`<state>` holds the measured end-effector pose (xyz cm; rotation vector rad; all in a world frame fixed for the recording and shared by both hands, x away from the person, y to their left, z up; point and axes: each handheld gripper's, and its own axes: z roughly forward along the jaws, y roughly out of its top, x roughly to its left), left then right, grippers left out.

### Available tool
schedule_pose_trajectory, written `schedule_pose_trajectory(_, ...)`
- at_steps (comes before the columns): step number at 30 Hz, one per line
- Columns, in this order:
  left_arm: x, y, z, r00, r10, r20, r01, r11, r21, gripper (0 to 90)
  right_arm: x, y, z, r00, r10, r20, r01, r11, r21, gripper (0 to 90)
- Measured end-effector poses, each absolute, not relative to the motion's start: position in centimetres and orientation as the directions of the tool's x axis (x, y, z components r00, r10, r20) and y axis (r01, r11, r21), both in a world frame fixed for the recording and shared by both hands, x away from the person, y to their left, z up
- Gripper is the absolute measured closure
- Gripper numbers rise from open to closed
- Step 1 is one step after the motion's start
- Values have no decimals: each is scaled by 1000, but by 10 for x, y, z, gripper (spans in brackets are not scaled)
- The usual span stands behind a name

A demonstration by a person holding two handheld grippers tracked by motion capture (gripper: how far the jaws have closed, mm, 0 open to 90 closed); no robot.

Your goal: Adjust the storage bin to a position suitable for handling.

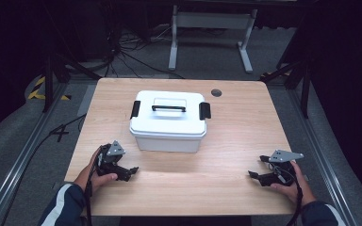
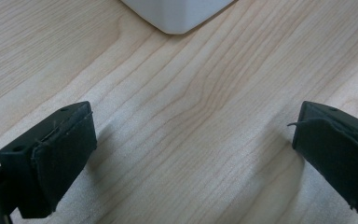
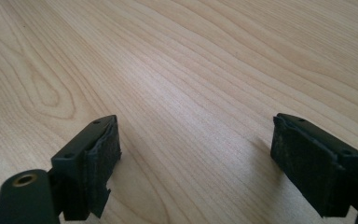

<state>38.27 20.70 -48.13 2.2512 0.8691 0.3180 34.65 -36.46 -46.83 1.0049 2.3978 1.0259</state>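
Left gripper (image 1: 131,172) low over the wooden bench (image 1: 235,141), jaws spread wide with bare wood between them; ahead of those jaws and a little to one side, a corner of the white lidded box (image 2: 175,14), near but not touching. Right gripper (image 1: 256,174) likewise released, jaws parted over plain wood grain, well apart from the box (image 1: 168,121), which sits lid on, black handle (image 1: 168,108) flat, latches at both ends.

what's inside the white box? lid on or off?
Lid is on the white box, with its black handle lying flat and a black latch at each end. The contents are hidden by the lid. Both grippers sit apart from it.
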Motion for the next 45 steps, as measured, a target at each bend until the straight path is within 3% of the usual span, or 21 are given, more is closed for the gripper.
schedule_pose_trajectory(14,383,207,-481,746,666,-12,491,-538,685,3,350,-367,-468,-686,727,-33,480,486,730,160)
schedule_pose_trajectory(20,383,206,-481,744,668,-16,496,-536,683,3,350,-369,-464,-671,741,-27,505,483,716,228)
schedule_pose_trajectory(24,383,206,-481,744,668,-15,495,-536,684,3,349,-371,-463,-682,731,-20,506,491,709,226)
schedule_pose_trajectory(25,383,206,-481,744,668,-16,496,-536,683,3,347,-372,-460,-696,718,-12,501,497,709,185)
schedule_pose_trajectory(29,383,206,-481,744,668,-16,496,-536,683,3,346,-371,-454,-706,708,-29,487,515,705,199)
schedule_pose_trajectory(37,383,207,-481,745,667,-12,492,-538,684,3,358,-359,-432,-740,669,-67,442,559,702,301)
schedule_pose_trajectory(45,383,207,-481,744,668,-11,492,-537,685,3,366,-349,-417,-754,649,-102,411,586,698,313)
